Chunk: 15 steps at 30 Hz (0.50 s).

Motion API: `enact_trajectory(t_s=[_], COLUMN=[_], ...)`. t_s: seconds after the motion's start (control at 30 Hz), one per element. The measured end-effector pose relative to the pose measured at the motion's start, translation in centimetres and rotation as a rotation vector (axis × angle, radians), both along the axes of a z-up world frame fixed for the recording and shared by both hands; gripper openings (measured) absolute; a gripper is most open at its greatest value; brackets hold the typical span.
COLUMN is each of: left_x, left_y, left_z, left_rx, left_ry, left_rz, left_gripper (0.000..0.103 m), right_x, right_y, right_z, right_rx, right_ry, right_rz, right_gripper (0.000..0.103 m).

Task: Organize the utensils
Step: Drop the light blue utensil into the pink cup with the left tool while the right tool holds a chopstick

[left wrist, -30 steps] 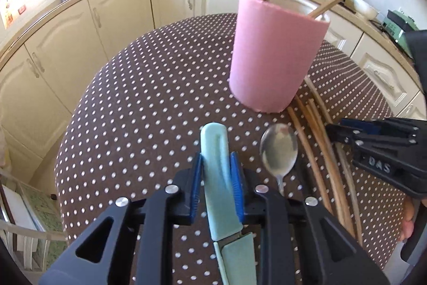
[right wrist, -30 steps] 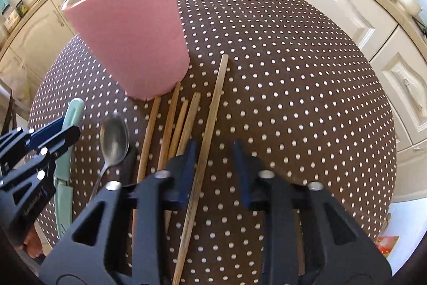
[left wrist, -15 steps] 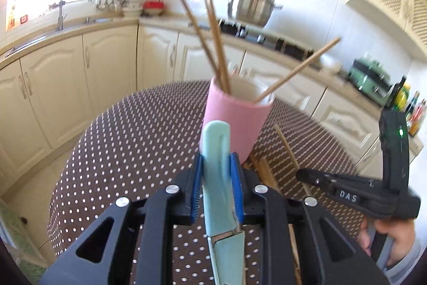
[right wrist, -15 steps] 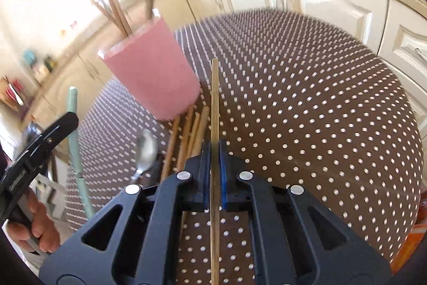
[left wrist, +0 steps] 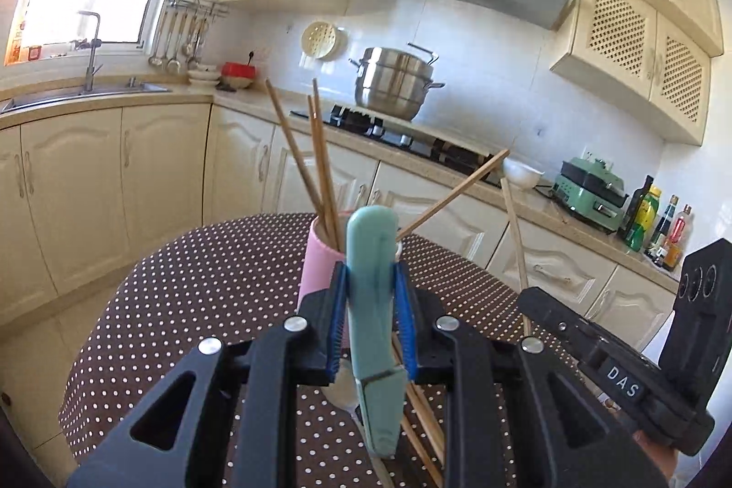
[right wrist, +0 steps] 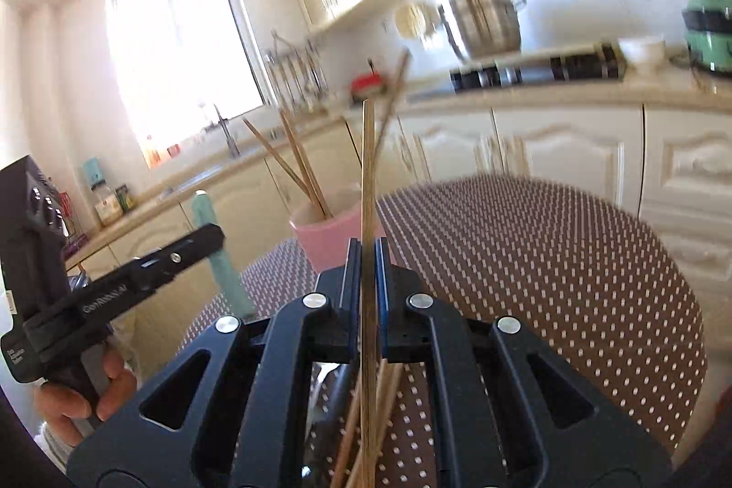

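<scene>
Left wrist view shows the left gripper (left wrist: 370, 319) clamped on a teal knife handle (left wrist: 371, 259), which stands up between its blue pads (left wrist: 337, 319) with the blade sheath (left wrist: 382, 415) hanging below. Straight ahead of the fingers, partly hidden by the handle, stands the pink cup (left wrist: 315, 264) on the dotted tablecloth (left wrist: 192, 286), with several chopsticks (left wrist: 320, 163) leaning out of it. Under the gripper lie a spoon (left wrist: 341, 394) and loose chopsticks (left wrist: 423, 419). To its right the right gripper (left wrist: 542, 305) holds one chopstick (left wrist: 514, 232) upright.

In the right wrist view, blurred, the right gripper (right wrist: 367, 282) is closed on that single chopstick (right wrist: 367, 177), which rises in front of the pink cup (right wrist: 329, 232) just ahead. More chopsticks (right wrist: 366, 419) lie beneath its fingers. Off to its left, a hand (right wrist: 82, 392) carries the left gripper (right wrist: 201, 245) with the teal knife (right wrist: 224, 254). Beyond the table run cabinets (right wrist: 562, 149), a hob (right wrist: 535, 69) and a steel pot (right wrist: 485, 21).
</scene>
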State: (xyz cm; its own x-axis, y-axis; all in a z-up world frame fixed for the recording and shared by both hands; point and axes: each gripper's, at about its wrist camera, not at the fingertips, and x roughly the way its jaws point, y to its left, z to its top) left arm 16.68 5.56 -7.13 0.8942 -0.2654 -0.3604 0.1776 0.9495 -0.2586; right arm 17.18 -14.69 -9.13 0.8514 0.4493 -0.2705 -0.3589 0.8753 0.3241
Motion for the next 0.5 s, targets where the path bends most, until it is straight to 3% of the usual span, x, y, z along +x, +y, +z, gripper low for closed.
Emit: enact_trajectory(t_s=[0.5], left_x=[-0.4], left_y=[-0.1], left_z=[4.1], left_rx=[-0.013], left_ry=[-0.082], left_rz=[-0.005], left_gripper=[0.020], right_x=[1.2], right_y=[2.1], right_z=[3.1], right_rx=[0.019], right_ry=[-0.125], right_rz=[0.062], right_gripper=[0.007])
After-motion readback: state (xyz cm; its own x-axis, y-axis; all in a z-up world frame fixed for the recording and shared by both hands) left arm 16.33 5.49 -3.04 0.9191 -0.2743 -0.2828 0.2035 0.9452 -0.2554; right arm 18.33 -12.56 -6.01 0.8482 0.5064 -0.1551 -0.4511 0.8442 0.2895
